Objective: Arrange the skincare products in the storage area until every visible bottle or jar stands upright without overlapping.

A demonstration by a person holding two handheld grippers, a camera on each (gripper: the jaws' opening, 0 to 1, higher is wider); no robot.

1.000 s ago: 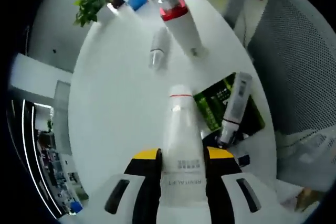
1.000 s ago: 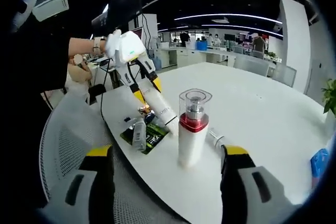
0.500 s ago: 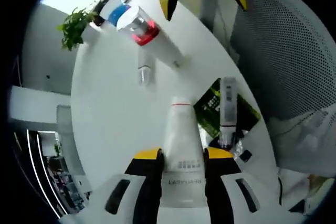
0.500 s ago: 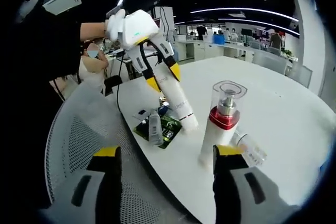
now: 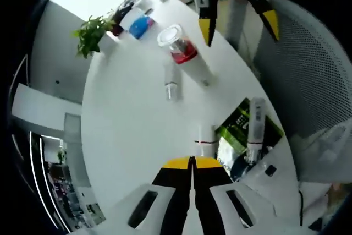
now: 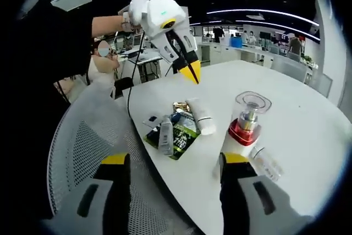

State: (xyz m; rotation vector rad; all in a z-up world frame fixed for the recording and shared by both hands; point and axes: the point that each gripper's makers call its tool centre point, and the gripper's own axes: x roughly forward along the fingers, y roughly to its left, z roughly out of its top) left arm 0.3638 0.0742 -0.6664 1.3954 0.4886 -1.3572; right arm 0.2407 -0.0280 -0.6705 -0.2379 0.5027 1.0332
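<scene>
Left gripper view, your tongs: left gripper (image 5: 192, 164) has its yellow tips pressed together with nothing between them, hanging over the white tube (image 5: 204, 138)
Left gripper view, clutter: that tube lies flat on the white table (image 5: 132, 119), just beside a green packet (image 5: 237, 130) that has a grey tube (image 5: 255, 125) lying across it; further off you've got the pump bottle (image 5: 184, 56) with its red band and clear cap standing, and a small clear bottle (image 5: 170, 81) lying down next to it
Left gripper view, far edge: a plant (image 5: 91, 31) and a blue-labelled container (image 5: 139, 24) sit at the table's far rim; a mesh chair (image 5: 308, 75) is beside the table

Right gripper view, your tongs: right gripper (image 6: 173, 191) is wide open and empty, low over the chair back, with the pump bottle just past its right jaw
Right gripper view, room: open office, desks and ceiling strip lights behind
Count: four products, one upright, three lying
</scene>
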